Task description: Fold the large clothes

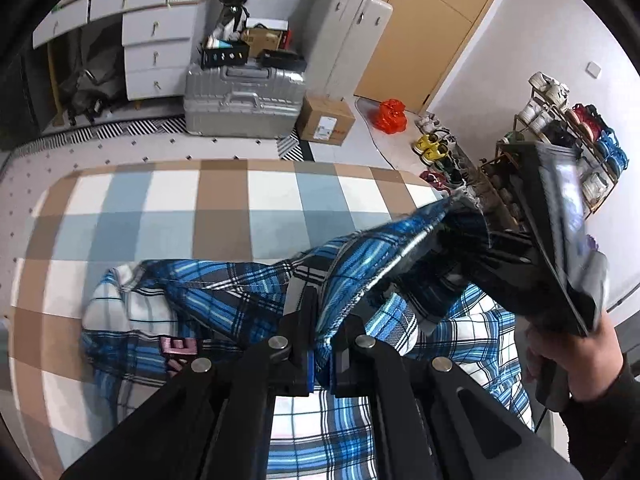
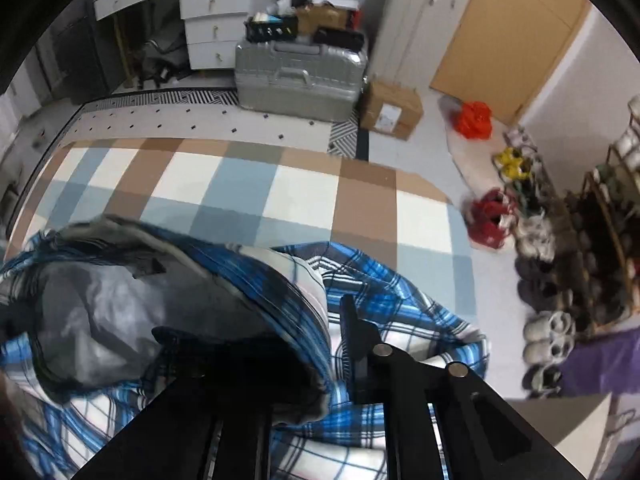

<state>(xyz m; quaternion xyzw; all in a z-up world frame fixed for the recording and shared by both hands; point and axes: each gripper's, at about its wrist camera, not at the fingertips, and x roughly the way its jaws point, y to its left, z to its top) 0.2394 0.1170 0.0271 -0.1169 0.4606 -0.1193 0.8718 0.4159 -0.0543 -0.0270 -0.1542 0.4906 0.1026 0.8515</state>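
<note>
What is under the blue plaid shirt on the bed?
Under the blue-and-white plaid shirt lies the checked brown, blue and white bedcover. Whether anything else lies beneath cannot be seen, because the bunched fabric covers that area.

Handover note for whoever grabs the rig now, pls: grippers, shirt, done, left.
Left gripper: jaws shut on a fold of the blue plaid shirt.
Right gripper: jaws shut on another part of the shirt, lifted above the rest.
Shirt: bunched on the checkered mat, not flat.
Done: both grips taken.
Left: spread it flat, then fold; no tidy fold visible yet.
</note>
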